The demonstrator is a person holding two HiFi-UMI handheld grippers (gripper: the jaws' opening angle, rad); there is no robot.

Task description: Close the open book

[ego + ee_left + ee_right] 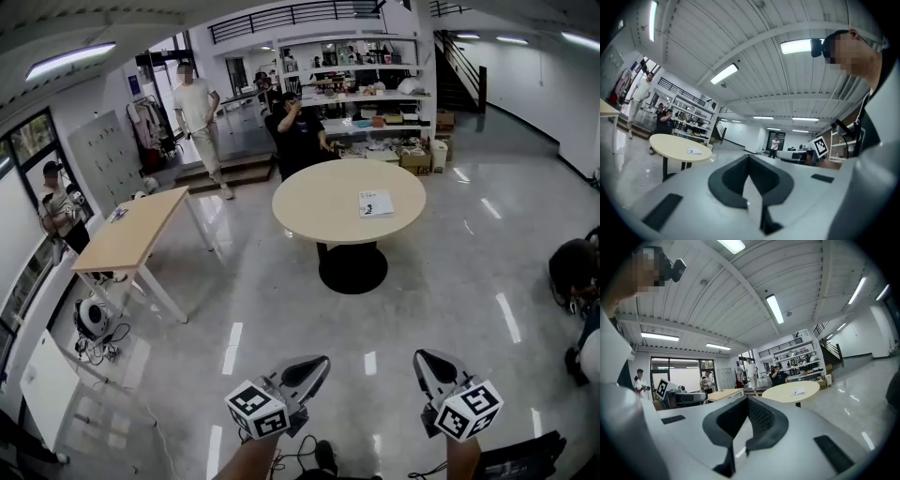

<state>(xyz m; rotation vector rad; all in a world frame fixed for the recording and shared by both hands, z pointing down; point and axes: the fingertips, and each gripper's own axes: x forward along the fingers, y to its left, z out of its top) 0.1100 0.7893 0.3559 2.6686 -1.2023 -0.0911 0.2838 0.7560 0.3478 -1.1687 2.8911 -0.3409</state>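
– Both your grippers come first, low in the head view and well short of the round table point(323, 202): the left gripper point(317, 366) and the right gripper point(425, 358). Your arms point(251, 459) behind them are cut off by the frame's lower edge.

– Are they holding anything?

– No. Each gripper view shows its own jaws clenched tip to tip, with nothing between them.

– Where's the book?

– The book point(375, 203) lies flat on the round table's top, a little right of its centre as the head view has it, and well apart from both your grippers. You see only a small pale rectangle with a dark mark. At this range no view tells whether it lies open or shut, and the print can't be read.

– What else stands round that table?

– Left of it is a long wooden table point(131, 230), with a pale device point(92, 319) and cables on the floor beneath, too small to identify. Right of the round table's foot, a dark-clad person point(574, 272) is cropped by the frame's edge. Just behind the round table is a person in black point(298, 131), the lower body hidden by the tabletop. Further back and to the left, a person in white point(197, 103) stands near a low step. Behind the round table, shelves point(366, 89) line the wall, their contents too small to name.
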